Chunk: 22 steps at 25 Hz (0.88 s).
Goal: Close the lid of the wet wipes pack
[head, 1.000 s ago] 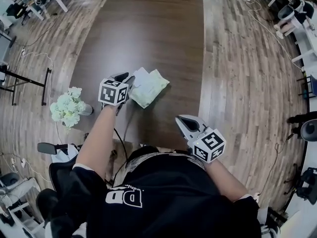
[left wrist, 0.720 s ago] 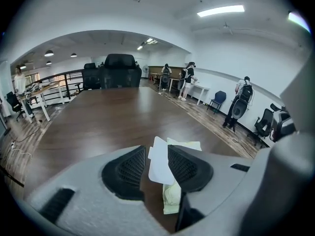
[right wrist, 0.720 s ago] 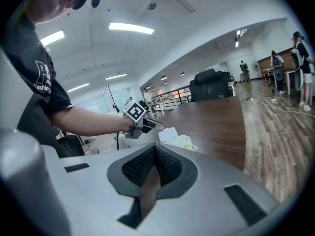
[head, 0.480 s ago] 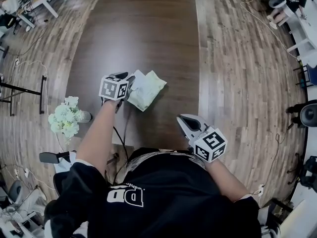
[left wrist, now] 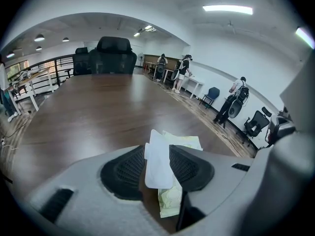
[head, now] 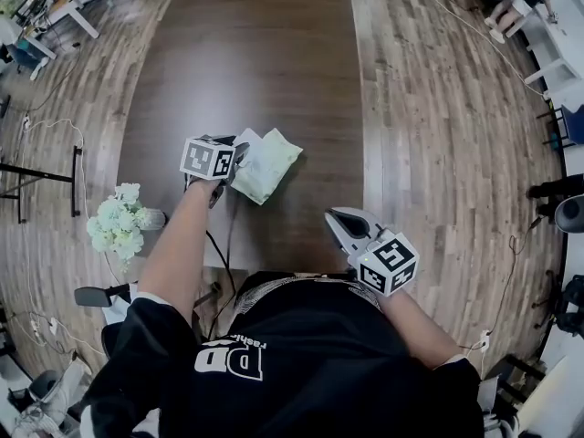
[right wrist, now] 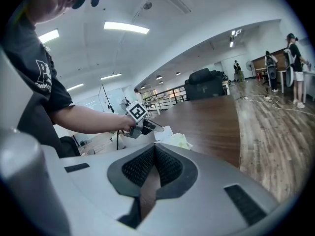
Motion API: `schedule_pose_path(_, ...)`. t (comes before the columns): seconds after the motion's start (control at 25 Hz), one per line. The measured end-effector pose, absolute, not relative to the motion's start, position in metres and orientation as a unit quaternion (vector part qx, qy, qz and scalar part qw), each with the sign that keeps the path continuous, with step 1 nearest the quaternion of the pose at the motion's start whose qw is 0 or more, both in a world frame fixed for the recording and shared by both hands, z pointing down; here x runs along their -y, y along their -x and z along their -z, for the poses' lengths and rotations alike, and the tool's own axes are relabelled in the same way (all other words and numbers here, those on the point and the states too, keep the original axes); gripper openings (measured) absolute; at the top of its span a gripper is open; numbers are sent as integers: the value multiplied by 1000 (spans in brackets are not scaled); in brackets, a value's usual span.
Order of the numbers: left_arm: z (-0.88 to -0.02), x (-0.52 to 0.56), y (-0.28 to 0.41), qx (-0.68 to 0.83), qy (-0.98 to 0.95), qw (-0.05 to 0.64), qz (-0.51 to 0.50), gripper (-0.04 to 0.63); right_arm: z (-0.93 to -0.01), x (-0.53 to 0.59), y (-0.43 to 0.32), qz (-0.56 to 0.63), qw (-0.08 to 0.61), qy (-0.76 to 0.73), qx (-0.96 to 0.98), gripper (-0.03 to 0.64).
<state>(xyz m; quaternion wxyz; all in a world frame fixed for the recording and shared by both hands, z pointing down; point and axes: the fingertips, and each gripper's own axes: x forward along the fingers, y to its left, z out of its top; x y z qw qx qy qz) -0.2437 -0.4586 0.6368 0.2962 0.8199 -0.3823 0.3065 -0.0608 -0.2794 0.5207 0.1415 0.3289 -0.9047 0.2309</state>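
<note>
Farthest left of the wet wipes pack (head: 267, 164) we see a bunch of white flowers (head: 115, 224), well apart from it and off the edge of the dark wooden surface (head: 255, 53). Next comes our left hand-held gripper (head: 234, 150), right at the pack's left end. Its jaws stand wide apart and have just been opening, wider than a second ago. In the left gripper view the pack's white lid (left wrist: 158, 163) stands upright between them, raised off the pack, and we cannot tell whether its edges touch the jaws. Against the earlier frames this hand-held gripper has also drawn a little closer to the pack, while keeping to the same end of it. The pack itself, pale green and crumpled, lies flat on the surface where it lay before, near the side closest to us, its far end pointing away to the right. To the right of the pack and nearer to us, well apart from it, our right hand-held gripper (head: 332, 213) hangs over the surface's near edge with its jaws closed together and nothing between them. It sits where it was a second ago. In the right gripper view it looks across at the pack and at the left hand-held gripper beside it
</note>
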Motion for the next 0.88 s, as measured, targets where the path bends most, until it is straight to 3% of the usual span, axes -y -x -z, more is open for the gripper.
schedule_pose_path(0.88,-602,426,201,369,-843,267,-288,152,-516,269,54,-216,141,-303,918,5)
